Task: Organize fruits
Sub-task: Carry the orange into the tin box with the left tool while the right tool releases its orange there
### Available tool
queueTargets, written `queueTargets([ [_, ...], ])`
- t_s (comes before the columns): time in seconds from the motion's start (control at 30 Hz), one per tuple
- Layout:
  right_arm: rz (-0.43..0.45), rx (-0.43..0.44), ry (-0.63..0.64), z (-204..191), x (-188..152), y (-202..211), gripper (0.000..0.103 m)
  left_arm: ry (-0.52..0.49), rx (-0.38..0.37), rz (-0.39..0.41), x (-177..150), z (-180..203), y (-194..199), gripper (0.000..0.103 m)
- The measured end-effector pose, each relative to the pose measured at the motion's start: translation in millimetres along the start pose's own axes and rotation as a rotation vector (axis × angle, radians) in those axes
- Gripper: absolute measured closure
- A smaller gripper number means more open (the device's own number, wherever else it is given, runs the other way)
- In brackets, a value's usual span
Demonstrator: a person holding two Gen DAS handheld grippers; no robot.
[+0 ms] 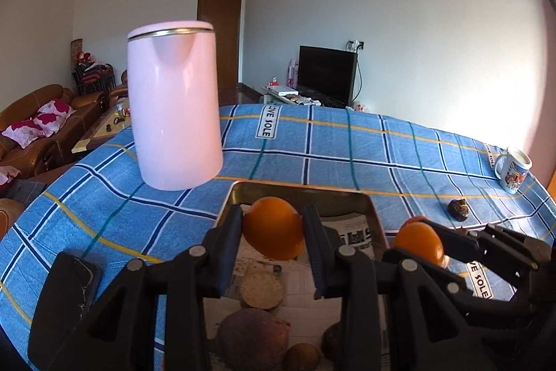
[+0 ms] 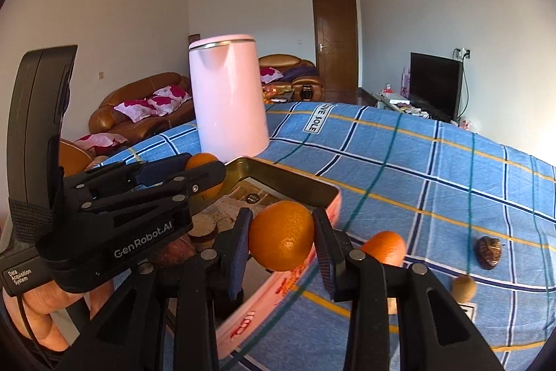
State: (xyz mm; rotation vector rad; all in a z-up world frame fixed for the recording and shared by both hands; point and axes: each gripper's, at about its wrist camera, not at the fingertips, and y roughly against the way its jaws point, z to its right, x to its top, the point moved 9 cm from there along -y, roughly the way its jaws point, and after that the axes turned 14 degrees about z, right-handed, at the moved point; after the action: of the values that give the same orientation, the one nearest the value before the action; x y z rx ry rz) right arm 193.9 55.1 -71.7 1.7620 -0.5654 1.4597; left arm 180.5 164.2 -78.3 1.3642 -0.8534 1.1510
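My left gripper (image 1: pixel 272 232) is shut on an orange (image 1: pixel 272 232) and holds it above the metal tray (image 1: pixel 299 188). The tray is lined with newspaper and holds a round biscuit-like piece (image 1: pixel 260 289), a dark red fruit (image 1: pixel 253 332) and a brown kiwi (image 1: pixel 301 357). My right gripper (image 2: pixel 282 240) is shut on a second orange (image 2: pixel 282 240) at the tray's right rim (image 2: pixel 326 197); it also shows in the left wrist view (image 1: pixel 418 242). A third orange (image 2: pixel 385 247), a dark wrinkled fruit (image 2: pixel 488 252) and a kiwi (image 2: pixel 464 288) lie on the cloth.
A pink kettle (image 1: pixel 173 106) stands on the blue checked tablecloth (image 1: pixel 312 145) behind the tray. A printed mug (image 1: pixel 514 171) stands at the far right edge. A black phone (image 1: pixel 74 284) lies left of the tray. Sofas and a TV stand beyond the table.
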Motion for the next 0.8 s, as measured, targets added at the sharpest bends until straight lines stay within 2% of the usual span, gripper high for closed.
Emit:
queueTargets([
  [0.23, -0.093, 0.039, 0.034, -24.9, -18.3, -29.0, 0.066, 0.007, 0.018, -0.044, -9.8, -17.2, -9.7, 0.066],
  [0.43, -0.163, 0.053, 0.032, -29.9, -31.8, -42.4, 0.064, 0.003, 0.029, -0.058, -16.3, -18.3, -12.6, 0.064],
  [0.47, -0.159, 0.053, 0.030, -28.2, -30.9, -39.6, 0.063, 0.005, 0.032, -0.053, -15.6, -18.5, -11.0, 0.062],
  [0.53, -0.136, 0.042, 0.031, -23.8, -26.6, -32.1, 0.050, 0.003, 0.023, -0.045, -12.8, -16.0, -7.5, 0.055],
  [0.6, -0.110, 0.046, 0.024, -16.9, -21.4, -20.7, 0.049, 0.001, 0.019, -0.029, -9.0, -13.0, -1.8, 0.050],
  [0.7, -0.076, -0.016, 0.053, 9.7, -14.7, -1.7, 0.049, -0.006, 0.016, -0.003, -2.7, -4.1, 5.4, 0.040],
  [0.8, -0.086, -0.122, 0.062, 50.9, -16.1, 10.4, 0.049, -0.005, -0.009, 0.010, 0.8, 11.1, 9.0, 0.038],
])
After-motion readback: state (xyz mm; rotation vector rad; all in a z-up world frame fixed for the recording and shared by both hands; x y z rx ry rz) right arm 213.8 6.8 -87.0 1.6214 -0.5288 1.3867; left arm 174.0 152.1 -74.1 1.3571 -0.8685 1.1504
